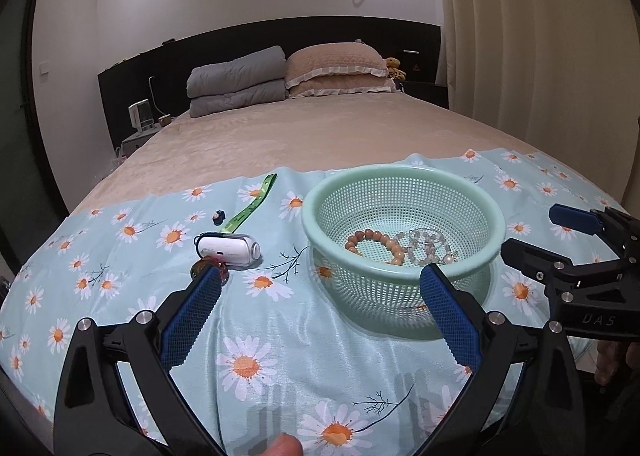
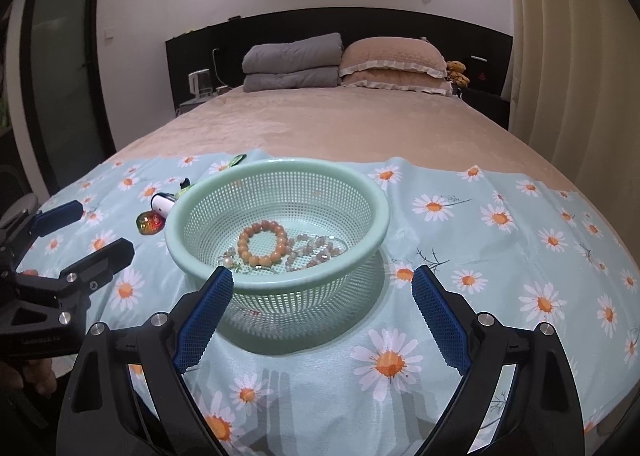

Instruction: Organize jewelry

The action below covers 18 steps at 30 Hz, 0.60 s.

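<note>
A mint-green mesh basket [image 1: 480,212] [image 2: 376,212] stands on a daisy-print cloth. Inside it lie an orange bead bracelet [image 1: 376,244] [image 2: 262,244] and pale bead bracelets [image 1: 430,246] [image 2: 316,252]. Left of the basket on the cloth sit a white oblong case [image 1: 230,248] [image 2: 162,204], a red-orange glass piece [image 1: 200,269] [image 2: 150,222], a small dark ring [image 1: 218,217] and a green strap [image 1: 252,204]. My left gripper [image 1: 320,288] [image 2: 96,232] is open, its left finger by the glass piece. My right gripper [image 2: 324,292] [image 1: 540,232] is open in front of the basket. Both are empty.
The daisy cloth [image 2: 500,256] covers the near end of a beige bed [image 2: 340,124]. A folded grey quilt [image 2: 292,62] and pillows [image 2: 396,64] lie at the headboard. Curtains [image 2: 568,56] hang on the right. A thumb [image 1: 284,446] shows at the bottom edge.
</note>
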Tool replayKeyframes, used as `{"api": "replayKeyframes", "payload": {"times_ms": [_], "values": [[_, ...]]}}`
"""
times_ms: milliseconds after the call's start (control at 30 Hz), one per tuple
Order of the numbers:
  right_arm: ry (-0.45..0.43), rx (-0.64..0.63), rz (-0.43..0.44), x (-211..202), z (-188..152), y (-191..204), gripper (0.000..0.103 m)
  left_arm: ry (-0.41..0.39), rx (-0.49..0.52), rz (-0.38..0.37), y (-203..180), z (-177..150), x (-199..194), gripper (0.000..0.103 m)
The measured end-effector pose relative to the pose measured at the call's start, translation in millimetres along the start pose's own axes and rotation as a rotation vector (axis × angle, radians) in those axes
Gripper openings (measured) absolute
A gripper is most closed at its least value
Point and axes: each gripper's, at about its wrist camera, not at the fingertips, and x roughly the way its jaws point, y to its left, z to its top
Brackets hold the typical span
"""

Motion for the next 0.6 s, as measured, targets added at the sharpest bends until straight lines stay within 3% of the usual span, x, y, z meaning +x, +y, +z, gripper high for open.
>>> {"api": "replayKeyframes", "payload": {"times_ms": [300,600], "values": [[-0.008,0.010,0.016,-1.7,-1.3,-3.6,0.087,-0.063,0.007,-0.019,-0.9,-0.3,-11.4,0.097],[-0.013,-0.007,0.012,-2.6,-2.0,-2.1,0.087,-0.033,0.021,-0.043,-3.3,0.5,-6.0,0.097]]}}
